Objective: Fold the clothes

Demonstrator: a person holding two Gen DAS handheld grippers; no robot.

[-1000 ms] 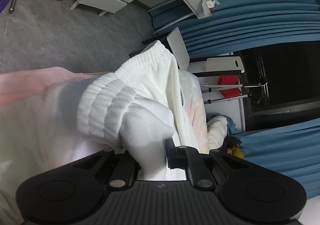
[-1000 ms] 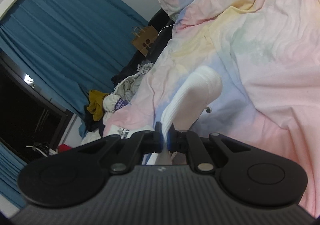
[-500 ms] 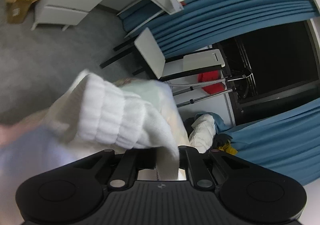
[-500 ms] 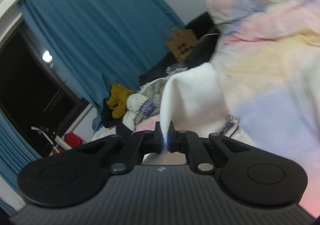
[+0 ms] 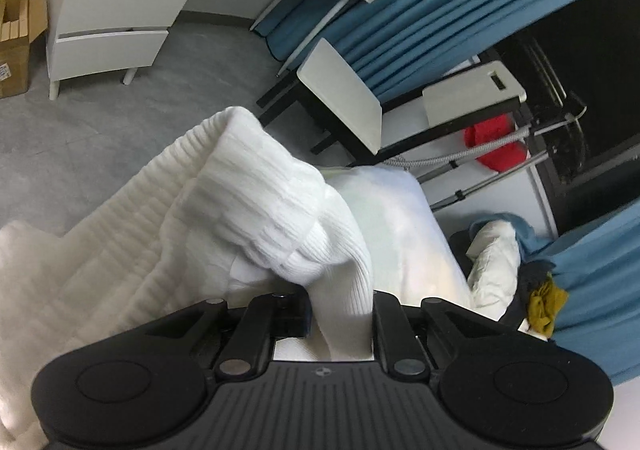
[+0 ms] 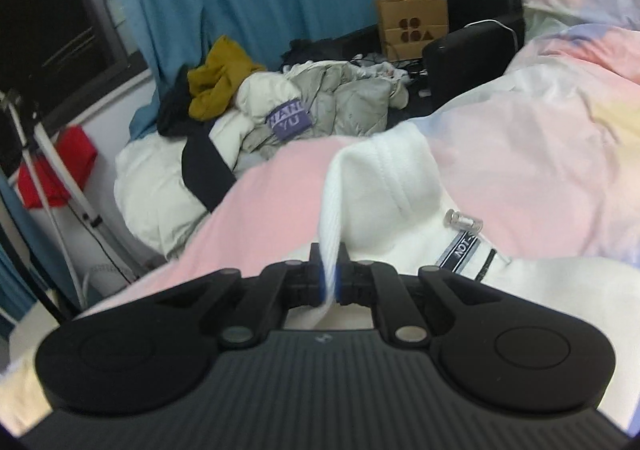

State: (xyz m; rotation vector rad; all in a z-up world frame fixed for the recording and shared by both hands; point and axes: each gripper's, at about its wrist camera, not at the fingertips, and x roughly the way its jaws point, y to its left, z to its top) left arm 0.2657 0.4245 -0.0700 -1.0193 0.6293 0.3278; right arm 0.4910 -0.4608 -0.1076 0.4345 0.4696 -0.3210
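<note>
Both tools, left tool (image 5: 340, 314) and right tool (image 6: 329, 280), stayed clamped on the white garment (image 5: 256, 210) as I lifted it off the bed (image 6: 540, 138), ready for folding.

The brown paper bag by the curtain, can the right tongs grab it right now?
Probably not. The right tongs are shut on the white knit garment, and the brown paper bag stands far off across the pastel duvet, behind the pile of clothes.

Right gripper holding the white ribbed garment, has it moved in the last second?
Yes. The right gripper swung left: the brown paper bag, earlier left of centre, now sits right.
</note>
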